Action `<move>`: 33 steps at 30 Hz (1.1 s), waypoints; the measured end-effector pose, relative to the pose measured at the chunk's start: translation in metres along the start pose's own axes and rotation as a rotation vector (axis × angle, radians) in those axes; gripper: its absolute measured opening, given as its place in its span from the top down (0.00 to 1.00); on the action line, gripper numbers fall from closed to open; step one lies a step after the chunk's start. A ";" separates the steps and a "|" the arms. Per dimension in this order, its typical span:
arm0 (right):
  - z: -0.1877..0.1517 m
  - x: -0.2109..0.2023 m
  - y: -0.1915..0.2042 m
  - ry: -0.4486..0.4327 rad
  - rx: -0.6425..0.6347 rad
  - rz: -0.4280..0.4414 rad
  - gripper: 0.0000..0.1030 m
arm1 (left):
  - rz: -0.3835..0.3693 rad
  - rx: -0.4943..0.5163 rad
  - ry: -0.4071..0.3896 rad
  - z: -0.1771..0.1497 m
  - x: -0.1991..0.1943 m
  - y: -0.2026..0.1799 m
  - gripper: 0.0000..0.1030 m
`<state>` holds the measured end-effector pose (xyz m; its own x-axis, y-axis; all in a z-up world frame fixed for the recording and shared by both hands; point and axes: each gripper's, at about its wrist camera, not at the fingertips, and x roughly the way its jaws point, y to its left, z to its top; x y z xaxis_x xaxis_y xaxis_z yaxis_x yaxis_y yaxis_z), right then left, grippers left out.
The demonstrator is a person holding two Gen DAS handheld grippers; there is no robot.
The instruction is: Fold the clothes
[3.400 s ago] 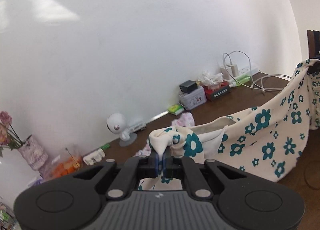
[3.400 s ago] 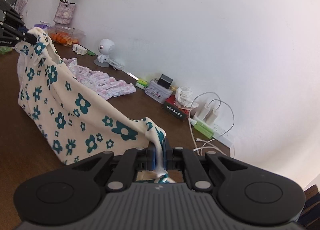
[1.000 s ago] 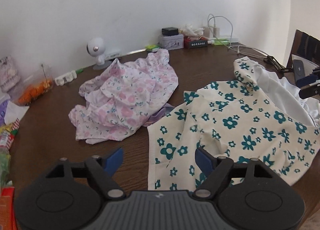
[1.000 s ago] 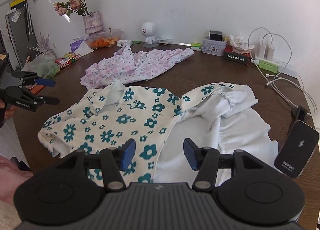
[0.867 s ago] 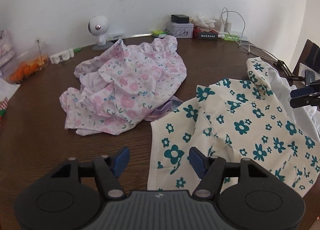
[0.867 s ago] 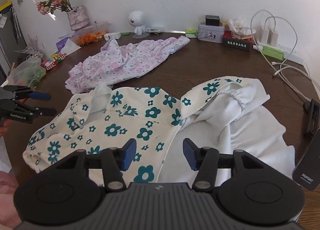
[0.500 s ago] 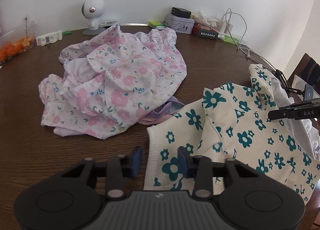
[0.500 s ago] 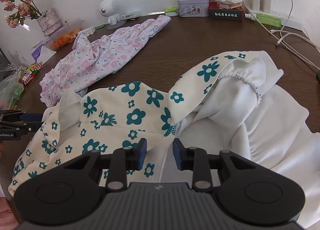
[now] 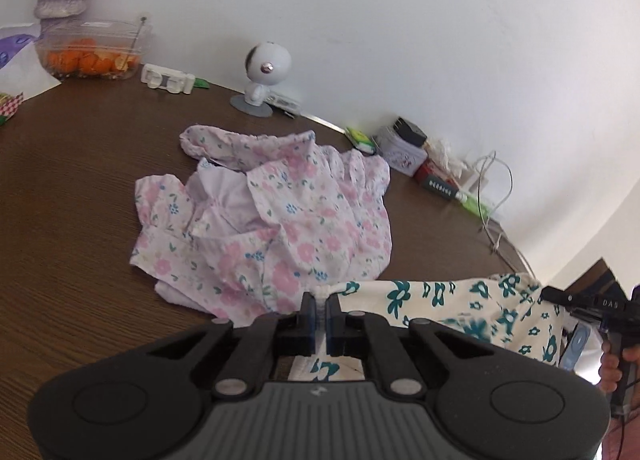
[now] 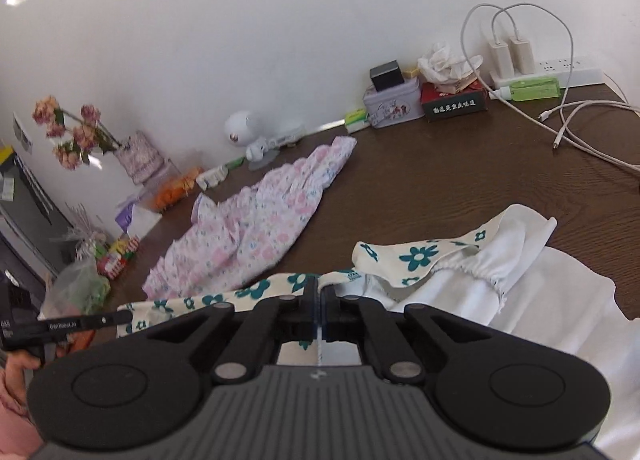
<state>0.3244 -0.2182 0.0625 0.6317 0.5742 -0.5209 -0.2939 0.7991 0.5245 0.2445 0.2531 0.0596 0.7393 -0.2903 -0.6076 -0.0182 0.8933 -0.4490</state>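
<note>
Left wrist view: bare dark wood table (image 9: 80, 187) runs wide on the left, its far edge lined with clutter against the white wall — a tub of orange fruit (image 9: 90, 55) and a round white robot figure (image 9: 264, 71). Centre table, the pink floral garment (image 9: 272, 219) lies crumpled, thin and soft. The cream garment with teal flowers (image 9: 440, 296) stretches taut to the right. The left gripper (image 9: 319, 306) is pinched tight on a bunched edge of it, pads pressed together on cloth. Far right, the right gripper (image 9: 560, 296) grips the other end.

Right wrist view: open wood on the right, crossed by white cables (image 10: 580, 119); a tin box (image 10: 392, 105) sits by the wall. The cream garment's white lining and elastic cuff bulge beside the right gripper (image 10: 319, 296), clamped hard on its edge.
</note>
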 end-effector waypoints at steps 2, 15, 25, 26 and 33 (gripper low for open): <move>0.006 0.006 -0.016 -0.018 0.058 -0.004 0.99 | -0.014 -0.048 -0.004 0.004 0.005 0.004 0.97; -0.005 0.036 -0.034 0.070 0.052 -0.055 0.56 | 0.146 0.060 -0.073 0.002 0.011 -0.011 0.50; -0.013 0.025 -0.025 0.107 -0.092 -0.115 0.55 | 0.154 0.916 0.021 -0.054 0.025 -0.106 0.31; -0.013 0.031 -0.022 0.111 -0.092 -0.117 0.55 | 0.172 0.977 0.043 -0.059 0.035 -0.112 0.31; -0.004 0.053 -0.006 0.110 -0.100 -0.073 0.99 | 0.187 1.079 0.125 -0.054 0.081 -0.123 0.95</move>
<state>0.3564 -0.1922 0.0287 0.5733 0.5258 -0.6284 -0.3233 0.8499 0.4161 0.2701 0.1014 0.0306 0.7115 -0.0976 -0.6959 0.5201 0.7391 0.4281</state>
